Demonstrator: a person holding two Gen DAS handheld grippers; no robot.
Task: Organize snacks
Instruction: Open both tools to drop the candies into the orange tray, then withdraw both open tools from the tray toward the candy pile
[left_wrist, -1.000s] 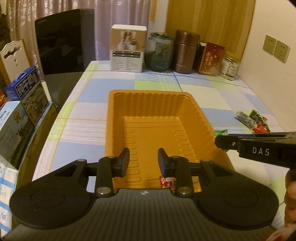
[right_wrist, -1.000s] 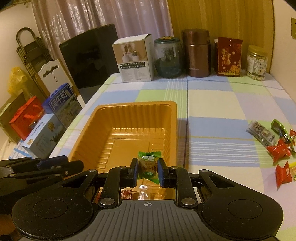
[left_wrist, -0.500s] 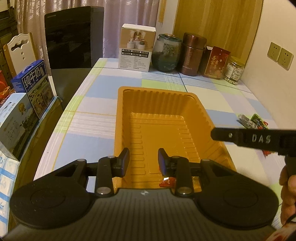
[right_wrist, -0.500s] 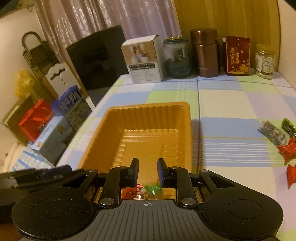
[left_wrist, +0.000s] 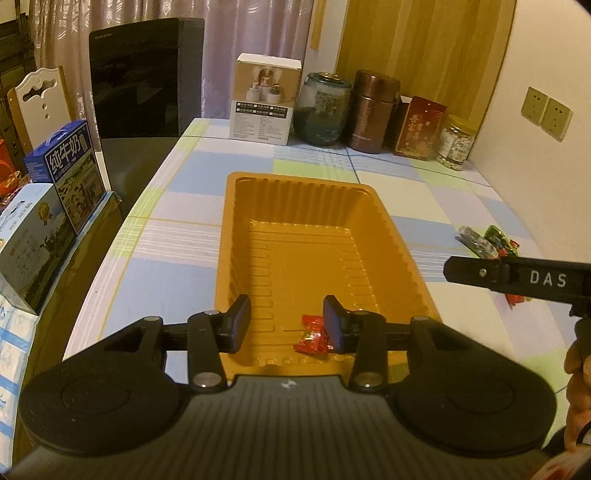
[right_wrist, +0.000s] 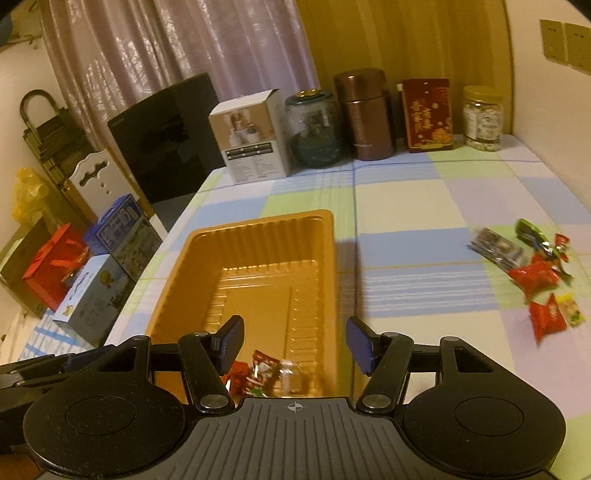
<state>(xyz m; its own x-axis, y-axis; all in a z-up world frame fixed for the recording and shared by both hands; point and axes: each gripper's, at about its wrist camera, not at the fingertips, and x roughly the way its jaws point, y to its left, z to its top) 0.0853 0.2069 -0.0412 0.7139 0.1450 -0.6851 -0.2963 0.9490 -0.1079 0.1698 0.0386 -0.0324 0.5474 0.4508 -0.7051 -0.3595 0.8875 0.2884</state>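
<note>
An orange plastic tray (left_wrist: 306, 206) (right_wrist: 258, 236) sits on the checked tablecloth. A red wrapped snack (left_wrist: 313, 336) lies at its near end; the right wrist view shows red and green wrapped snacks (right_wrist: 258, 373) there. My left gripper (left_wrist: 286, 325) is open and empty above the tray's near end. My right gripper (right_wrist: 293, 341) is open and empty above the tray's near right corner. It shows at the right in the left wrist view (left_wrist: 517, 277). Several loose snacks (right_wrist: 535, 273) (left_wrist: 484, 240) lie on the cloth to the right.
A white box (left_wrist: 264, 99), glass jar (left_wrist: 325, 110), brown canister (left_wrist: 373, 110), red packet (left_wrist: 419, 127) and nut jar (left_wrist: 454, 142) line the table's far edge. Milk cartons (left_wrist: 66, 173) and a black chair (left_wrist: 140, 77) stand off the left edge. A wall is on the right.
My right gripper has opened and let go of the green-wrapped snack, which now lies in the tray's near end. Both grippers have drawn back and up a little.
</note>
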